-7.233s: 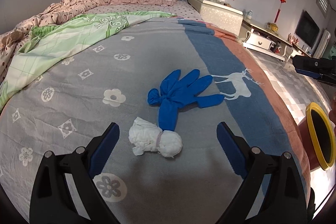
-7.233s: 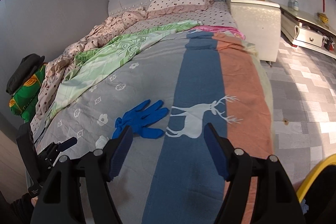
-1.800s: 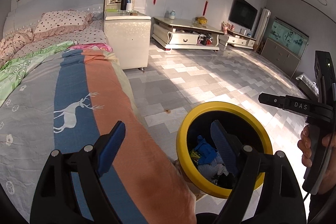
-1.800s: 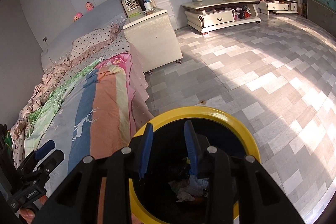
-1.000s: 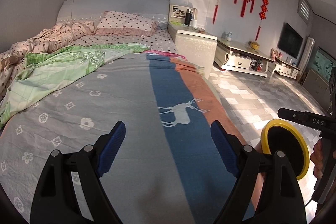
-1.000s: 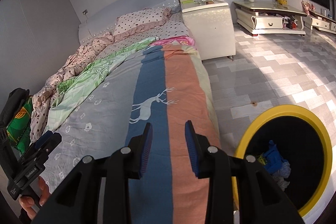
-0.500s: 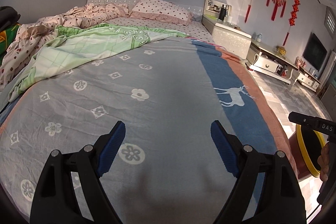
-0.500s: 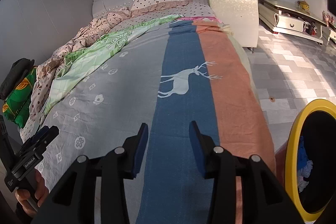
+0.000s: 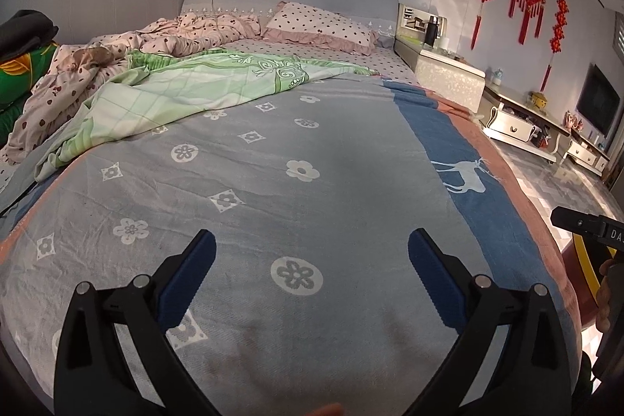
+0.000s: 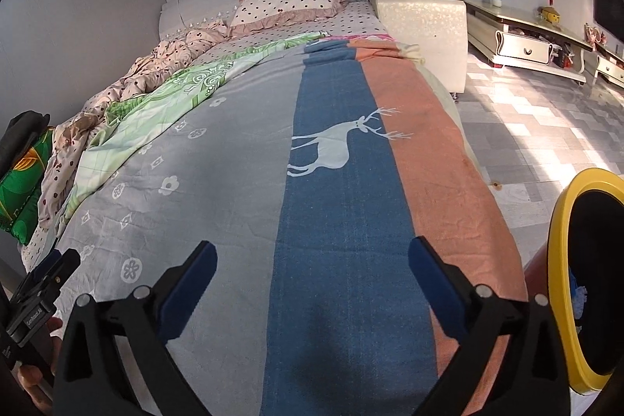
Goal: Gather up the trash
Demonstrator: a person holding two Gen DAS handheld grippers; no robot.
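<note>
Beside the bed, trash bin: yellow-rimmed bin (image 10: 561, 260) stands on the floor at the bed's right edge; blue and white scraps (image 10: 578, 293) lie inside it.
Trash on the bed: none visible on the blanket (image 9: 312, 205) in either view.
Nearer tool: right gripper (image 10: 312, 277), with the bin just off its right finger; in the left view only a sliver of yellow rim (image 9: 585, 264) shows far right.
Left gripper (image 9: 312, 266): spread wide, empty, over the grey flowered part.
Right gripper state: spread wide, empty, over the blue deer stripe.
Judgement: collection looks finished, unless litter lies out of view.
</note>
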